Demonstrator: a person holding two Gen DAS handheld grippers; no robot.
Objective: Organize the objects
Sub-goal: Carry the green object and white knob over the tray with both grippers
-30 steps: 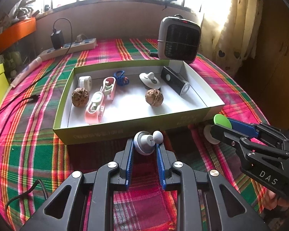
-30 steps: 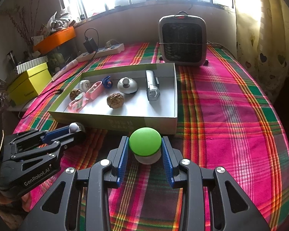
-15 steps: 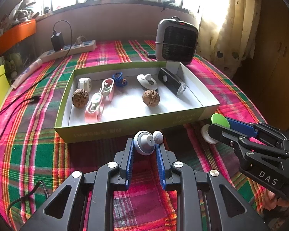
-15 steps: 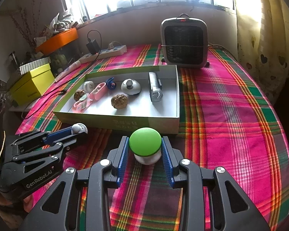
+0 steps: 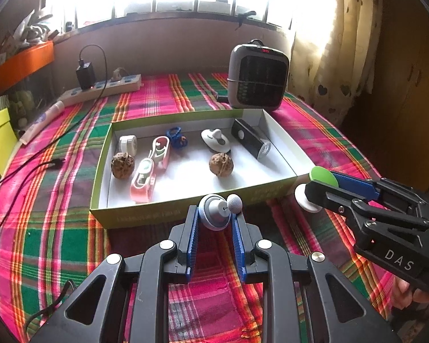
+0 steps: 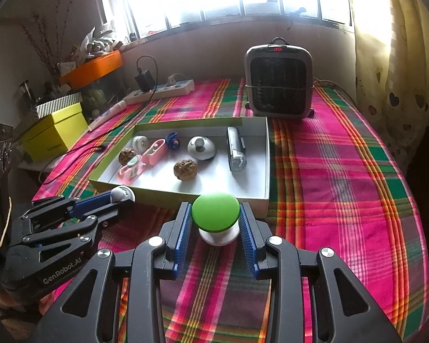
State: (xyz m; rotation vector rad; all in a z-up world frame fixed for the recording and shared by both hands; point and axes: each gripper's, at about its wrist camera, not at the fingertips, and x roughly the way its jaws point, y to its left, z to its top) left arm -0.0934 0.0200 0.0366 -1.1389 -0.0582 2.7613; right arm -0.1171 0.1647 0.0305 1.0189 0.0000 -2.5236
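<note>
My left gripper (image 5: 214,217) is shut on a grey round knob with a white ball tip (image 5: 216,214), held above the cloth just in front of the green-walled box (image 5: 163,214). It also shows in the right wrist view (image 6: 120,195). My right gripper (image 6: 216,223) is shut on a green-capped white knob (image 6: 216,213), in front of the box's near right corner; it shows in the left wrist view (image 5: 320,175). The box (image 6: 267,157) holds two walnuts (image 5: 220,164), pink clips (image 5: 142,183), a white roll (image 5: 127,143), a blue clip (image 5: 176,137), a white knob (image 5: 216,140) and a black device (image 5: 250,138).
A grey heater (image 5: 257,77) stands behind the box. A power strip with charger (image 5: 100,88) and a tube (image 5: 43,120) lie at the back left. A yellow box (image 6: 55,131) and an orange bin (image 6: 91,67) sit left. A black cable (image 5: 17,171) crosses the plaid cloth.
Both grippers have drawn back and up a little from the box with their knobs still held; the box and heater look smaller and farther.
</note>
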